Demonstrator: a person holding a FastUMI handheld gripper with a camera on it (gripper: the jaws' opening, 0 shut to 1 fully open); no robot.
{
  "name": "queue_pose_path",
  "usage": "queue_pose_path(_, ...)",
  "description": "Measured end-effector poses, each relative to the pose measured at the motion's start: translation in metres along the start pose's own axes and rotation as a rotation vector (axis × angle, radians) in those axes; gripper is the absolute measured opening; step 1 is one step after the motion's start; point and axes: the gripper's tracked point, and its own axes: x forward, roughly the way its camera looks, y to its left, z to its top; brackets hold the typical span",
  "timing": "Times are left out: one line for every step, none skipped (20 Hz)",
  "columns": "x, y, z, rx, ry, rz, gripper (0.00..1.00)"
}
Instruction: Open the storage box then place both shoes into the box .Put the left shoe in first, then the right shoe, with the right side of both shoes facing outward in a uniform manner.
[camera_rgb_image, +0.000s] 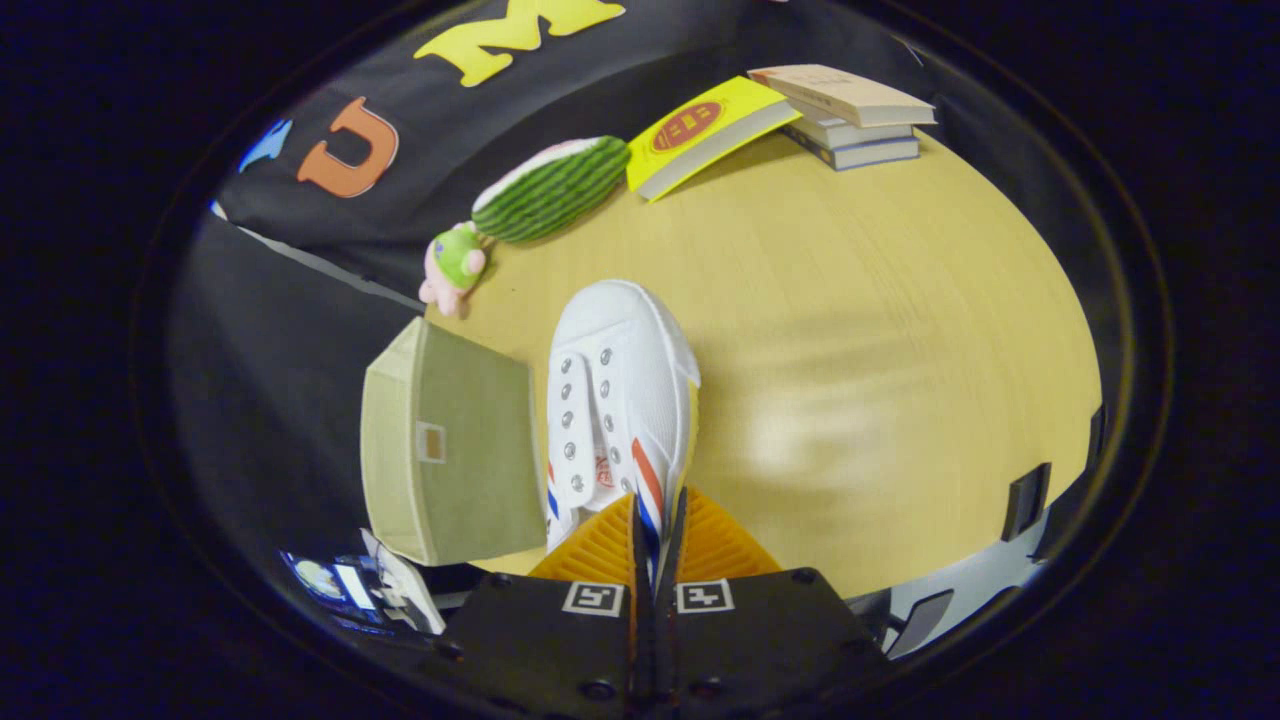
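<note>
One white canvas shoe with red and blue side stripes hangs from the claw, whose two fingers are nearly together, pinching the thin wall of the shoe's heel opening, toe pointing away over the pale wooden surface. Just beside the shoe stands the olive-green fabric storage box; whether it is open cannot be told from here. The step in hand looks like carrying a shoe to the box; the next move calls for swinging it over the opening and lowering it with its right side outward.
</note>
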Motion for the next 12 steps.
queue_pose_path(-0.007, 0.023, 0.002, -0.012, -0.015, 0.024, 0.06)
queue_pose_path(-0.014, 0.047, 0.005, -0.025, -0.035, 0.048, 0.06)
queue_pose_path(-0.02, 0.07, 0.008, -0.035, -0.05, 0.072, 0.06)
queue_pose_path(-0.024, 0.092, 0.01, -0.046, -0.065, 0.094, 0.06)
queue_pose_path(-0.029, 0.118, 0.008, -0.053, -0.076, 0.111, 0.06)
queue_pose_path(-0.029, 0.138, 0.011, -0.06, -0.086, 0.122, 0.06)
queue_pose_path(-0.026, 0.157, 0.01, -0.072, -0.086, 0.127, 0.06)
queue_pose_path(-0.02, 0.173, 0.008, -0.077, -0.078, 0.129, 0.06)
queue_pose_path(-0.011, 0.184, 0.009, -0.076, -0.069, 0.134, 0.06)
queue_pose_path(-0.002, 0.198, 0.006, -0.077, -0.057, 0.138, 0.06)
queue_pose_path(0.009, 0.208, 0.0, -0.079, -0.037, 0.137, 0.06)
queue_pose_path(0.02, 0.215, -0.006, -0.075, -0.014, 0.134, 0.06)
